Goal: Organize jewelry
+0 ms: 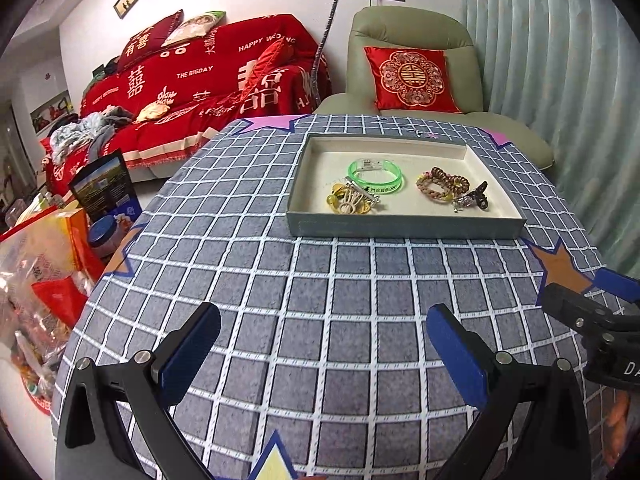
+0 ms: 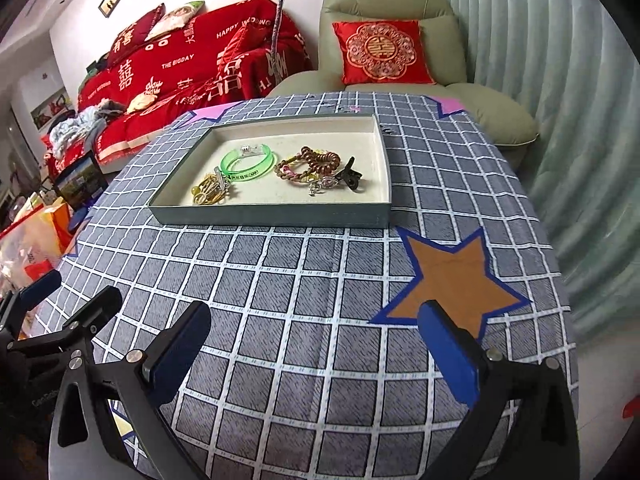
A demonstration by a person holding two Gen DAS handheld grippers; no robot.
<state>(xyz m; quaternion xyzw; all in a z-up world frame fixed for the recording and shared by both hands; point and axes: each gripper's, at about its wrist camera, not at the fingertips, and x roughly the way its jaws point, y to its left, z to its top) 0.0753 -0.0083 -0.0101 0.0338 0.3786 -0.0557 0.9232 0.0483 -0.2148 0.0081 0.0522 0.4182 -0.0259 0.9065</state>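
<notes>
In the left wrist view the left gripper hangs over the checked tablecloth with its blue pads spread wide and nothing between them, well short of the shallow grey tray that holds all the jewelry near the far side of the table. Inside the tray lie a green bangle, a yellow-and-white tangle of hair ties and a clip touching the bangle's near-left side, a cluster of braided and coiled hair ties to the right, and a dark claw clip just beside that cluster; a small clear piece sits against them, too small to identify. The bangle looks like rigid, smooth plastic, light and likely slippery, so pinching across its band rather than spanning the ring seems the safer hold. In the right wrist view the right gripper is likewise released and empty, hovering over the cloth near an orange star patch, with the tray ahead and slightly left. From here the bangle stands partly on edge, its rim raised enough to take a finger on each face. The coiled ties appear soft and springy, prone to snag on their neighbours, so they probably want a grip at a free outer loop. The claw clip looks stiff and small, best taken across its body.
</notes>
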